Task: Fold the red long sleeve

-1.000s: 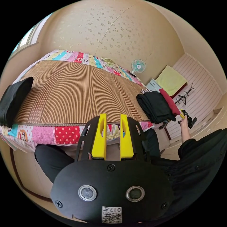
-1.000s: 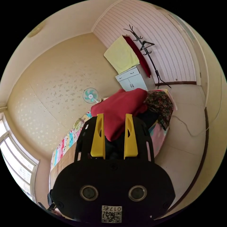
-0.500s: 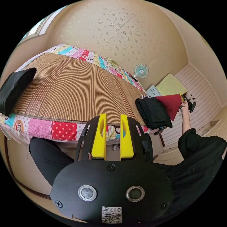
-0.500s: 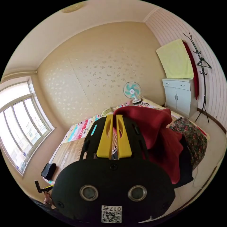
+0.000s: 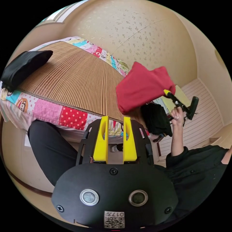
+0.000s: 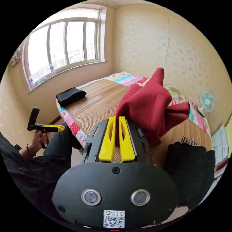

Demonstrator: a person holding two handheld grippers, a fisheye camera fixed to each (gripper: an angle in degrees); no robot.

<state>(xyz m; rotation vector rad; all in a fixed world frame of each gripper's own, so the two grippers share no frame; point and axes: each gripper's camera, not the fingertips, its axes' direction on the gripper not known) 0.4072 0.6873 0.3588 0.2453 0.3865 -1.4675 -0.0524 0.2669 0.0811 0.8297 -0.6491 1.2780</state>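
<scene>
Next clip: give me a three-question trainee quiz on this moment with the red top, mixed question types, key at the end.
1. True or false: the red long-sleeve garment lies flat on the woven bamboo bed mat.
2. Which gripper grips the garment? A. left gripper B. right gripper
3. Fill in: the left gripper's yellow jaws stand ____, with nothing between them.

Key
1. False: it hangs bunched in the air above the mat's near edge.
2. B: its jaws are closed on a red edge; in the left gripper view the cloth trails from its tip.
3. open
</scene>
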